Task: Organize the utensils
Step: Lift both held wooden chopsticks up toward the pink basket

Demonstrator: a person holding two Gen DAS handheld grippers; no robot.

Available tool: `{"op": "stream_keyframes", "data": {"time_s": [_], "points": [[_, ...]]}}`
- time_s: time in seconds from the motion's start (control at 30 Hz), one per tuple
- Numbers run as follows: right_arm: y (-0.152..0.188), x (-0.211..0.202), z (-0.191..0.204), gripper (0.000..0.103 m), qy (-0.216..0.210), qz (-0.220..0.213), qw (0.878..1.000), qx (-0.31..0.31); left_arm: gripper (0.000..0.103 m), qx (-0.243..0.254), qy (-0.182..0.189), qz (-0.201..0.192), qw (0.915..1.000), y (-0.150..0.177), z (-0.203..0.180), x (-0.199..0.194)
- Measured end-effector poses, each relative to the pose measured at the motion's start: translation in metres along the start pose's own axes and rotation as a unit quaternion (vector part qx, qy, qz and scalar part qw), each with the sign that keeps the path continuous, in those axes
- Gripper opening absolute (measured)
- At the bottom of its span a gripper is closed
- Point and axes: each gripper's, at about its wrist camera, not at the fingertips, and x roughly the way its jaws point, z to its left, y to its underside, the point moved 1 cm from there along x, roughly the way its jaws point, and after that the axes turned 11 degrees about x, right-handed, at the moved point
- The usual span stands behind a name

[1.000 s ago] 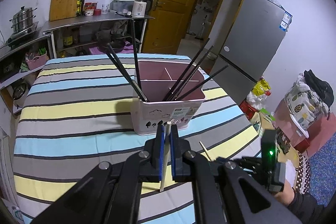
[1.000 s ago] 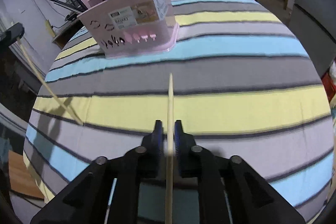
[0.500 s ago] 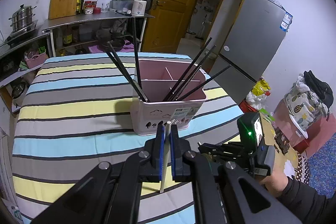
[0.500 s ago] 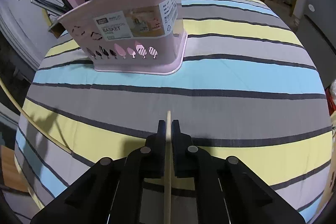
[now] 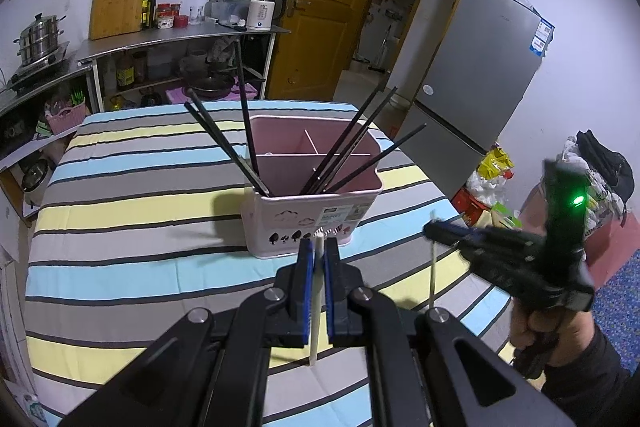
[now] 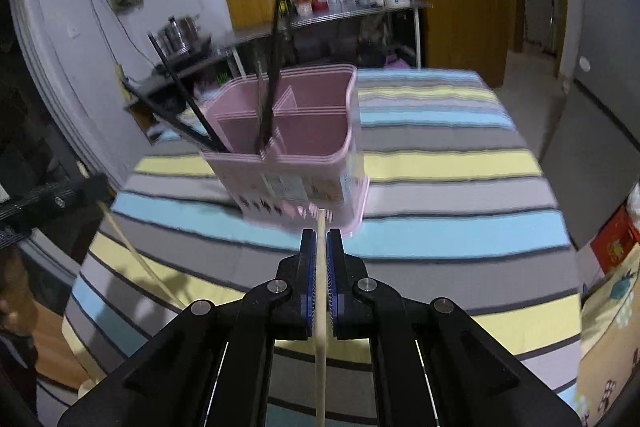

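Two pale wooden chopsticks are off the table, one in each of your grippers. Your left gripper [image 5: 316, 251] is clenched on a light chopstick [image 5: 316, 303] that runs straight down between its blue pads, its top end poking just above the fingertips. Your right gripper [image 6: 321, 241] has just been closing and now pinches the second chopstick [image 6: 320, 327], which runs lengthwise between the jaws toward the camera. In the left wrist view, that right gripper [image 5: 442, 229] sits off to the right above the table edge, with the stick hanging near upright from its tip and your sleeved hand [image 5: 548, 331] gripping the handle.

The pink utensil basket [image 5: 316, 215] stands upright on the striped tablecloth [image 5: 132, 203], just beyond both grippers. Its inside is split into compartments. Black chopsticks [image 5: 344, 151] lean out of the near compartment in two fans, one to the left and one to the right. In the right wrist view the basket [image 6: 296, 171] is blurred, and the back compartments look bare.
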Motion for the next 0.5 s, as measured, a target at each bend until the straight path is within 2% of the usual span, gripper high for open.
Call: {"op": "stream_keyframes", "data": {"time_s": [0.2, 0.5], "points": [[-0.007, -0.024, 0.004, 0.005, -0.009, -0.053, 0.999, 0.004, 0.005, 0.002, -0.005, -0.001, 1.0, -0.002, 0.0, -0.003], [0.019, -0.049, -0.004, 0.005, -0.006, -0.069, 0.998, 0.009, 0.005, 0.007, -0.004, 0.008, 0.9999, 0.004, -0.007, -0.004]]}}
